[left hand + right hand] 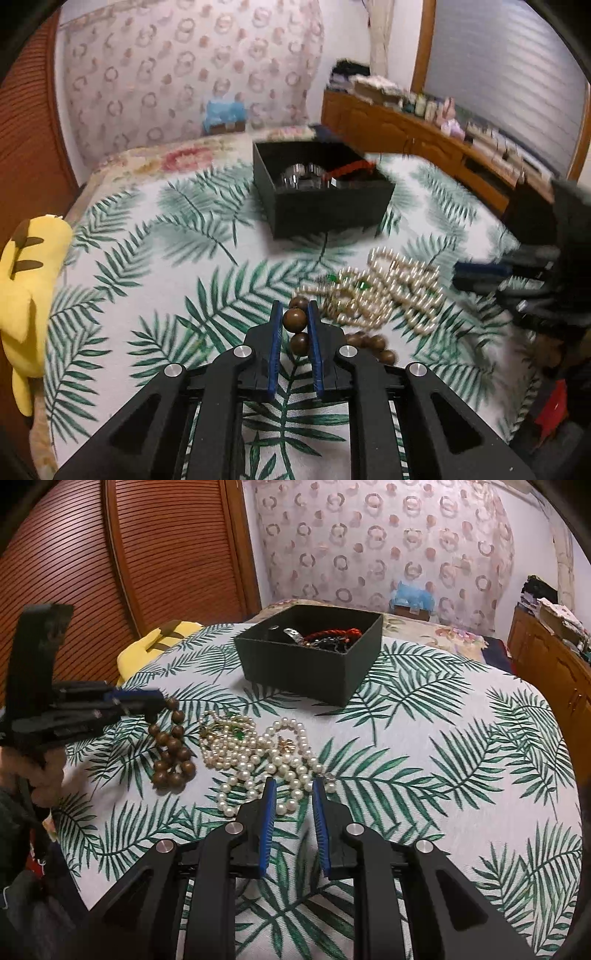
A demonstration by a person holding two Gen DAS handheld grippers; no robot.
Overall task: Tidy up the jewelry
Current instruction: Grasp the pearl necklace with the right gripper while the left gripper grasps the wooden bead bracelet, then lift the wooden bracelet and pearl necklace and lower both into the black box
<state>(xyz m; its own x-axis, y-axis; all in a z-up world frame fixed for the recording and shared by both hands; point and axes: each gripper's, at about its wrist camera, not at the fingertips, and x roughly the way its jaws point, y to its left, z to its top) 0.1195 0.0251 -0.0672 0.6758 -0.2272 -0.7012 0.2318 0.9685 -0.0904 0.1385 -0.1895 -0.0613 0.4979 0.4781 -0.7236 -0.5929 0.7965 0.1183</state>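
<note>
While my left gripper (294,316) has its blue pads clamped on one brown bead of the wooden bead strand (173,748), the rest of that strand trails down and bunches up on the palm-leaf cloth (443,760) — you can see it best from the right wrist cam, where the beads hang from the fingertips and pile up just left of the pearls. From the left cam I've got one bead pinched dead center, one poking out past the tips and one hanging just below between the fingers. My right gripper (293,794) is sitting with its jaws apart, nothing between them, tips hovering right at the near edge of the pearl necklace pile (266,760); can't honestly tell if they're touching any pearls. That pile is a tangle of cream pearls with a few green stones and a little gold flower charm mixed in. Further back on the cloth sits the black box (310,664), open on top, well apart from the loose stuff — inside I can make out a red cord (332,634) and some shiny metal bits, too blurry to name. Off the far left edge of the bed there's a yellow plush toy (26,295), and a wooden dresser (406,136) with bottles runs along the right side.
</note>
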